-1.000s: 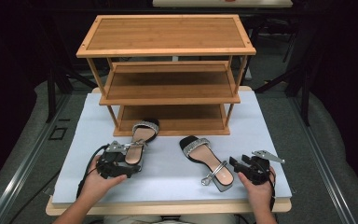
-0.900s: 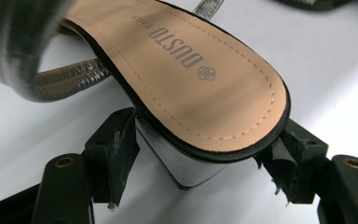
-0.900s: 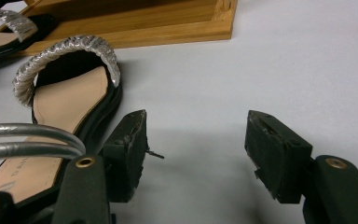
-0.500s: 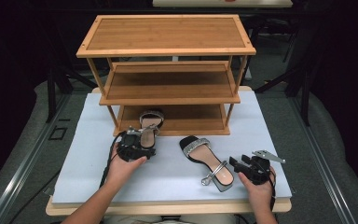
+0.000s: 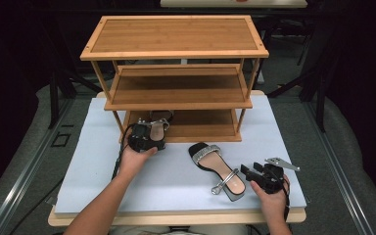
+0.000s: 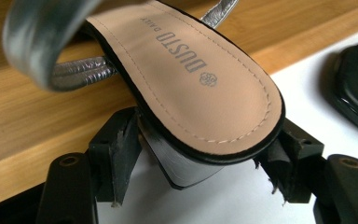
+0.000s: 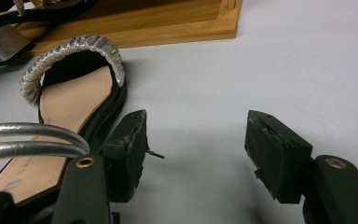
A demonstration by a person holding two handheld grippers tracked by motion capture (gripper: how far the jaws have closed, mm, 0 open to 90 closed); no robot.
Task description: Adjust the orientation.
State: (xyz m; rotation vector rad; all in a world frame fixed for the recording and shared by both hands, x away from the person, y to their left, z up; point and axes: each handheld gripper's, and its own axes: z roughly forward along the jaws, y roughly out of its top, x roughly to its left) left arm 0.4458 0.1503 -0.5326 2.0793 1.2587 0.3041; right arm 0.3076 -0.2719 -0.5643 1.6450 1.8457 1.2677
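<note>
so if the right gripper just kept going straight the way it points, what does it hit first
Probably nothing soon: between the right gripper lies bare white mat. The sandal sits just to its left, though depth is unclear.

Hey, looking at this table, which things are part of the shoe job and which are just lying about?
Part of the job:
- sandal in the left gripper, heel clamped in the left gripper
- second sandal on the white mat
- wooden shoe rack
- right gripper, open beside the second sandal

Just lying about:
- white mat
- dark flat object at the edge of the left gripper view
</note>
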